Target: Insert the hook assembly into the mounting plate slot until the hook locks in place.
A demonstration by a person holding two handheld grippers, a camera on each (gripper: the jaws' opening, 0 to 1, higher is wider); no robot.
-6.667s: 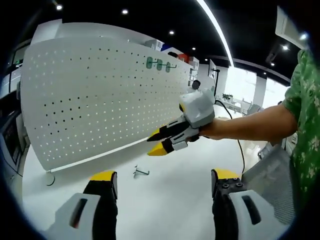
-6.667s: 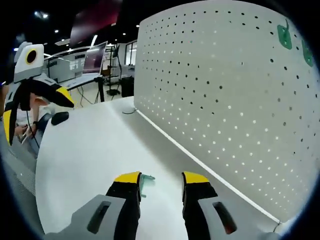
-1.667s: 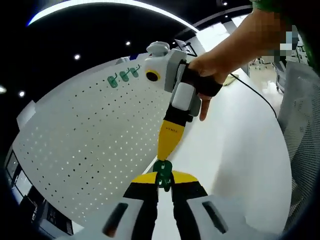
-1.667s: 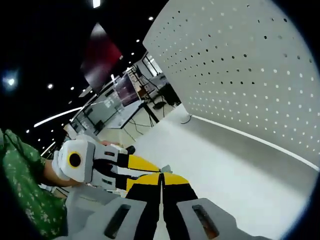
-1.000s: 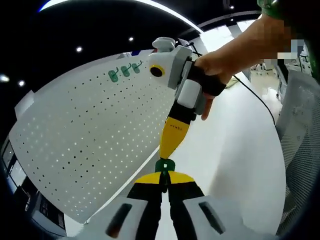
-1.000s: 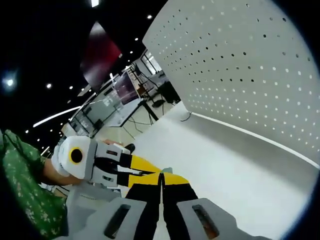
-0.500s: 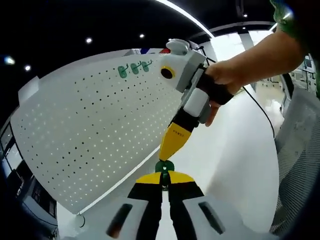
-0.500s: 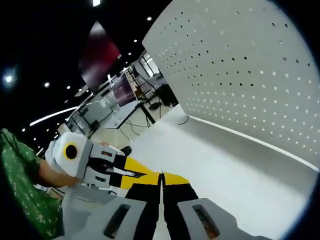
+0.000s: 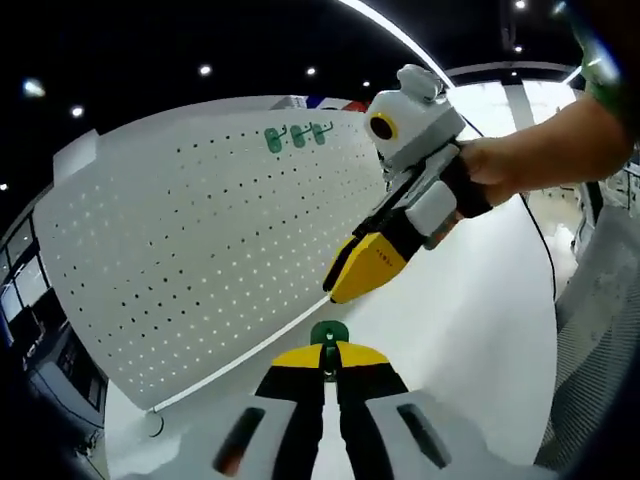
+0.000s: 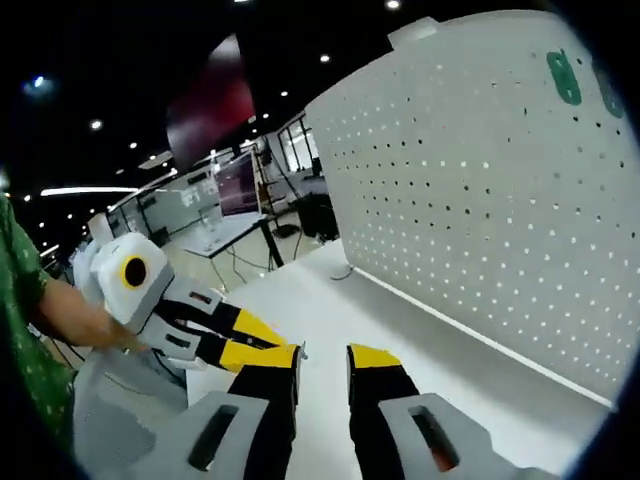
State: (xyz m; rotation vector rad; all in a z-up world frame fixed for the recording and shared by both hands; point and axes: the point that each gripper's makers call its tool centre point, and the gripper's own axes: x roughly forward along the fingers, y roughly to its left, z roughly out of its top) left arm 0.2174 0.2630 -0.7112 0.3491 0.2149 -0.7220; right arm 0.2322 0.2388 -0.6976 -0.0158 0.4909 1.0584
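Three green hooks (image 9: 298,137) on one pegboard (image 9: 190,240)

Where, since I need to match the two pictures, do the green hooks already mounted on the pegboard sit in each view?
Left gripper view: the mounted green hooks sit at upper centre, near the pegboard's top edge.
Right gripper view: they sit at upper right, again near the top edge.
Shared landmark: the white pegboard itself.
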